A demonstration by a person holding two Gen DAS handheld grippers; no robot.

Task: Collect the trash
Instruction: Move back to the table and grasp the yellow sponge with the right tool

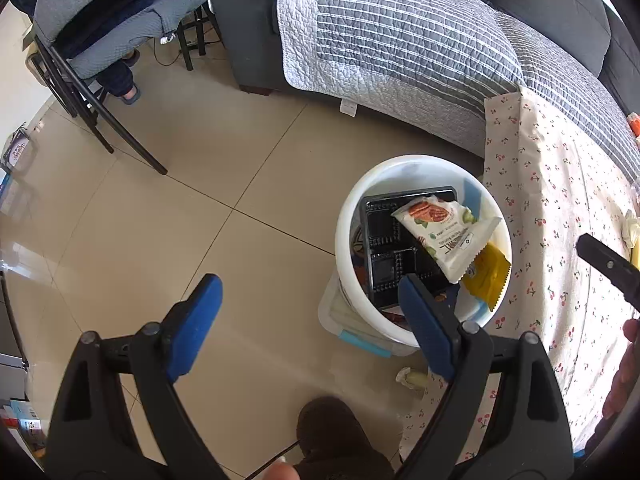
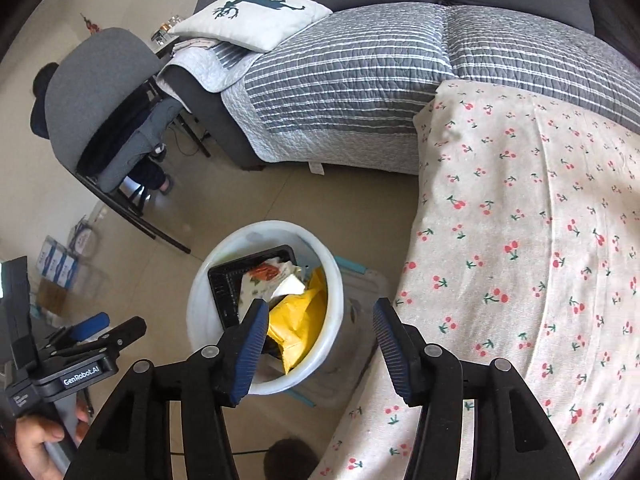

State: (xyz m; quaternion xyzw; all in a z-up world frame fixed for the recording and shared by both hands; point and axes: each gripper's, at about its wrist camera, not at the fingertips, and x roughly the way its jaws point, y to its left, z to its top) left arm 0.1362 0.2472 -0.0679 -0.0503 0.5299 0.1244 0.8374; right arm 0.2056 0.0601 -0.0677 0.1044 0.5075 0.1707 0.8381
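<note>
Left tool [image 1: 310,312] empty beside bin [image 1: 424,172].

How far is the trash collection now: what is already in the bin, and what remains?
Done: the white bin already holds a black plastic tray, a white snack wrapper and a yellow packet.
In hand: nothing; the left gripper and the right gripper are both open and empty.
Left: a crumpled scrap lies on the floor beside the bin.
</note>
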